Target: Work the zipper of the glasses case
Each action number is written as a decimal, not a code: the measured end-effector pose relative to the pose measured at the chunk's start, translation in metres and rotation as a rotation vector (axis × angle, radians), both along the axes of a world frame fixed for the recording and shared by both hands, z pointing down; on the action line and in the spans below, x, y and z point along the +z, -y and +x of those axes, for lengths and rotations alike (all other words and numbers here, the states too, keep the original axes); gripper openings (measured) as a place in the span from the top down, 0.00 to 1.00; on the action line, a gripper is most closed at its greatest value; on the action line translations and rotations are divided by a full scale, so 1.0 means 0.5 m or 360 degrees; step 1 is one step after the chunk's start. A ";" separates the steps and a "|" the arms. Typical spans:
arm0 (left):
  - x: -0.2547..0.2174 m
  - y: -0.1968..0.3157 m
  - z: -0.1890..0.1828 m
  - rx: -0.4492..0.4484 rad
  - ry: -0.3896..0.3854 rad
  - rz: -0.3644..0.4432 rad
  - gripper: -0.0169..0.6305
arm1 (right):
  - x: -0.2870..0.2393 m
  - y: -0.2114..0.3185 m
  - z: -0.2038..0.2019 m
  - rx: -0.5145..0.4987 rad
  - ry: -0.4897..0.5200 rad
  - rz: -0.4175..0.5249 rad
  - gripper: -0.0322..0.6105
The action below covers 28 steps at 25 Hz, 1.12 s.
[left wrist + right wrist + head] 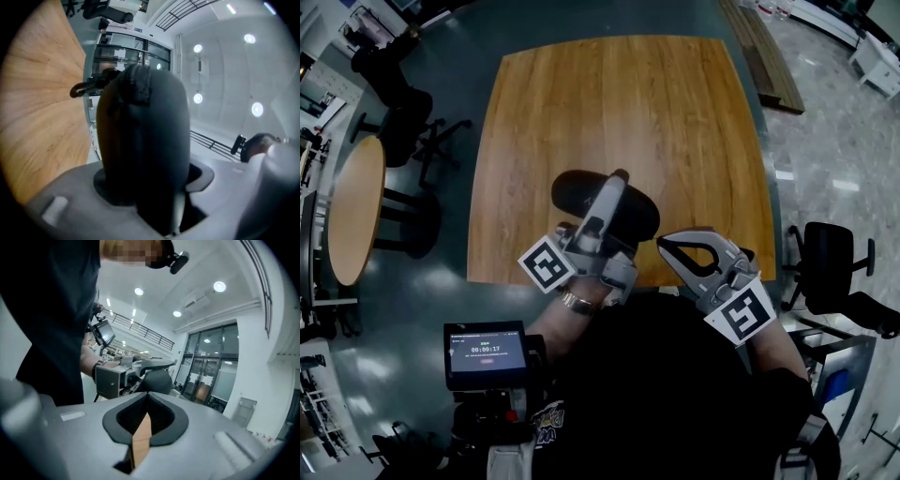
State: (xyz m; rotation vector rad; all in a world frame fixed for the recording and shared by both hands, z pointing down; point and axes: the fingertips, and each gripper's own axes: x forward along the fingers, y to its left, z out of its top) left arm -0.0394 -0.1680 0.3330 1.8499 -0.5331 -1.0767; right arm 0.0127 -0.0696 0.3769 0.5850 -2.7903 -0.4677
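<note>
Clamping of the glasses case (577, 192) by the left gripper (614, 187) is noted. In the left gripper view the dark rounded body fills the space between the widely spread jaws, and both jaws bear on it. The case is held over the near edge of the wooden table (609, 94), close in front of the person. Whether it touches the tabletop cannot be told.

The right gripper (667, 246) is clenched on nothing. In its own view the jaws meet, with only a sliver of table seen through the gap. It is placed just right of the case, apart from it.

Handling, as judged:
- Case is taken to be light, with a semi-stiff, fabric-covered shell that should give slightly under clamp pressure.
- Surface looks matt, so slipping is thought unlikely, though the rounded ends could roll out of a shallow grip.
- Body is best kept gripped across its broad faces, clear of the seam, so the zipper track is not pinched.
- Zipper pull should be taken at its tab by the right jaw tips. The tab is not clearly located in any view.
</note>
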 end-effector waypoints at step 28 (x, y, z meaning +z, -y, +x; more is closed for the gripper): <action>0.043 0.011 -0.014 -0.0102 0.0039 -0.0080 0.58 | 0.026 0.027 -0.014 0.0148 0.0087 -0.0043 0.94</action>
